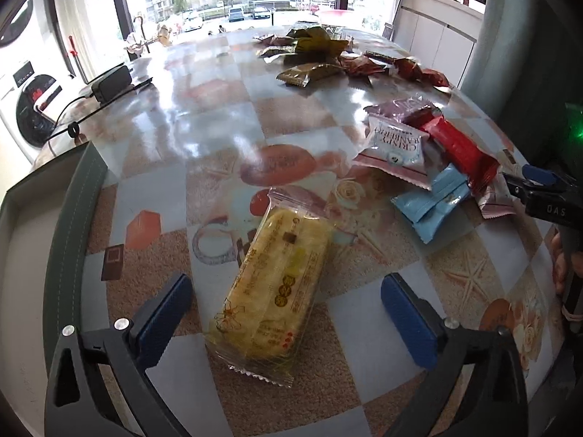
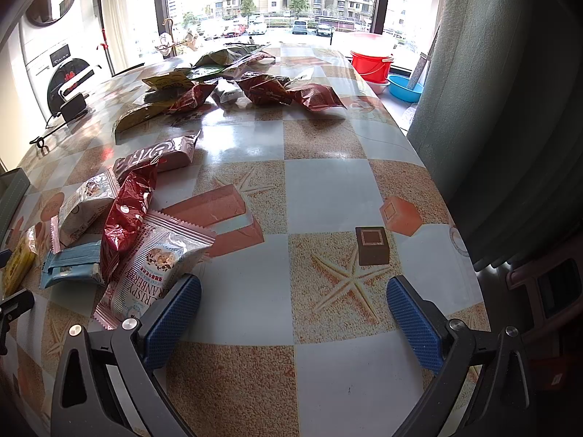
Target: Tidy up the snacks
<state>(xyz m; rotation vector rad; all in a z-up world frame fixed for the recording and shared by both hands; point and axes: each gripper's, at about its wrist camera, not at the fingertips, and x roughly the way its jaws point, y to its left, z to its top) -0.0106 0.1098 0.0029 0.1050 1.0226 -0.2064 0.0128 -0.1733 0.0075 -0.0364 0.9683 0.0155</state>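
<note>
Left wrist view: the worktop (image 1: 218,116) is shown with a green-edged box (image 1: 69,240) at the left, and the yellow cake pack (image 1: 277,287) lies flat between the wide-spread pads of the left tool (image 1: 288,313), untouched. A good grasp is judged to need the pads lowered across the pack's short width, then closed gently, since the clear wrapper looks crushable. The pack is long, with crimped ends. The right tool (image 2: 293,313) is held wide over bare worktop, nothing between its pads.

Yellow snack pack (image 1: 271,291), red wrapper (image 1: 461,149), pale blue packet (image 1: 433,204), checkered starfish-print tablecloth (image 2: 328,196), red bucket (image 2: 371,63)
</note>
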